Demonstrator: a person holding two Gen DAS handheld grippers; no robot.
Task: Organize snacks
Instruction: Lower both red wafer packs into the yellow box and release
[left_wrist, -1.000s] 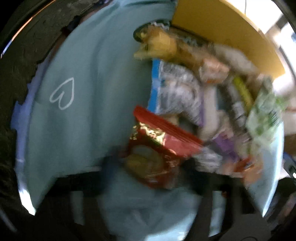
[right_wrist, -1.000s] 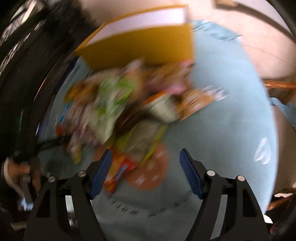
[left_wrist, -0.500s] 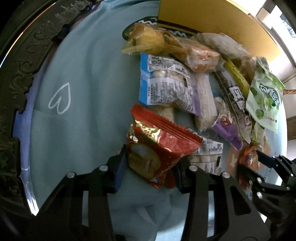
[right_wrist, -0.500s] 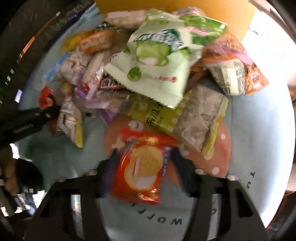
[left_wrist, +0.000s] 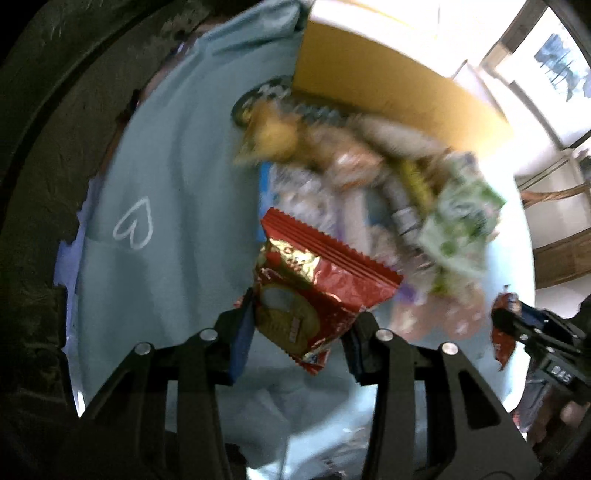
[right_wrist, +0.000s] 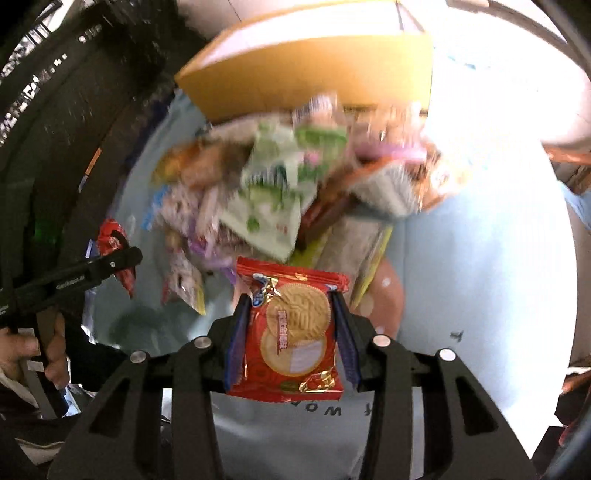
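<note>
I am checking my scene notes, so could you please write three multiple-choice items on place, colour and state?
1. Where is the cardboard box?
A. beyond the snack pile
B. beside the heart drawing
C. under the cloth

2. What colour is the packet in the left hand-held gripper?
A. green
B. red
C. purple

3. What is the right hand-held gripper doing?
A. hanging empty
B. pushing the box
C. closing on a biscuit packet

Key: A, the box stands behind the snack pile; B, the red packet sits between its fingers; C, the biscuit packet fills its jaws.
</note>
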